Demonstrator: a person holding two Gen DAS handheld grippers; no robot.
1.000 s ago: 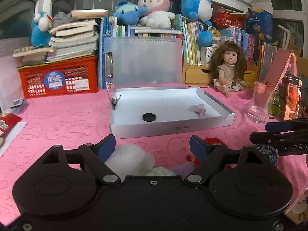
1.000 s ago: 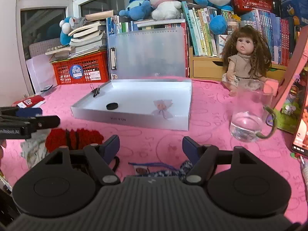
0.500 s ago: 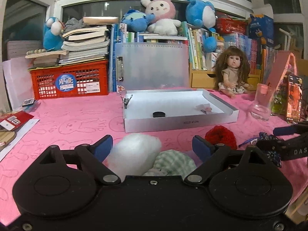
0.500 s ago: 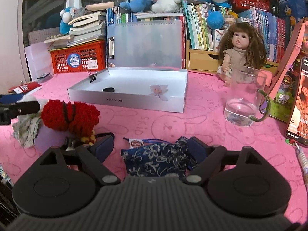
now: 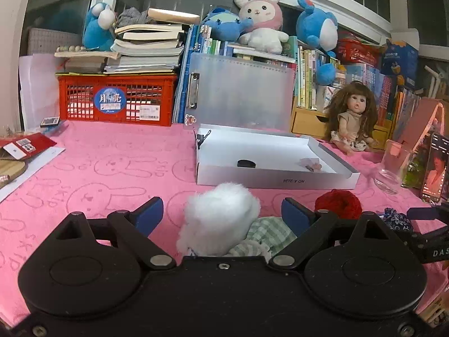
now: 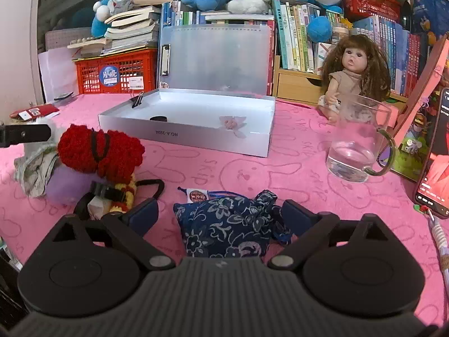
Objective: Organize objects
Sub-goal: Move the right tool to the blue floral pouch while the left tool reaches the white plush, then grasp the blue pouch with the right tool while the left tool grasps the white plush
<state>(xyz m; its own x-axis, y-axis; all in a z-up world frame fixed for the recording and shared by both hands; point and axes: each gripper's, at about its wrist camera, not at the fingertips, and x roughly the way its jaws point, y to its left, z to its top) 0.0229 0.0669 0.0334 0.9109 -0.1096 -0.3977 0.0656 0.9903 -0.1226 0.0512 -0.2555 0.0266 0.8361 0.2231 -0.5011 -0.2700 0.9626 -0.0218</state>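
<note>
A: I'm logging the target first: the dark blue floral cloth pouch (image 6: 230, 224) is lying flat on the pink rabbit-print tablecloth (image 6: 280, 174), between the spread fingers of the right gripper (image 6: 220, 216), untouched as far as I can tell.

B: How are you planning the grasp?

A: I'm judging that a low, centred approach is best, closing across the pouch's bulk and not on its drawstring tag, since soft cloth is likely to slip.

B: And the left side?

A: The left gripper (image 5: 223, 214) is hanging open too, with the white fluffy cotton ball (image 5: 221, 219) and a green checked cloth (image 5: 266, 236) sitting between its fingers. The shallow white cardboard box (image 6: 193, 133) is waiting beyond, well apart, near the clear glass mug (image 6: 357, 143).
</note>
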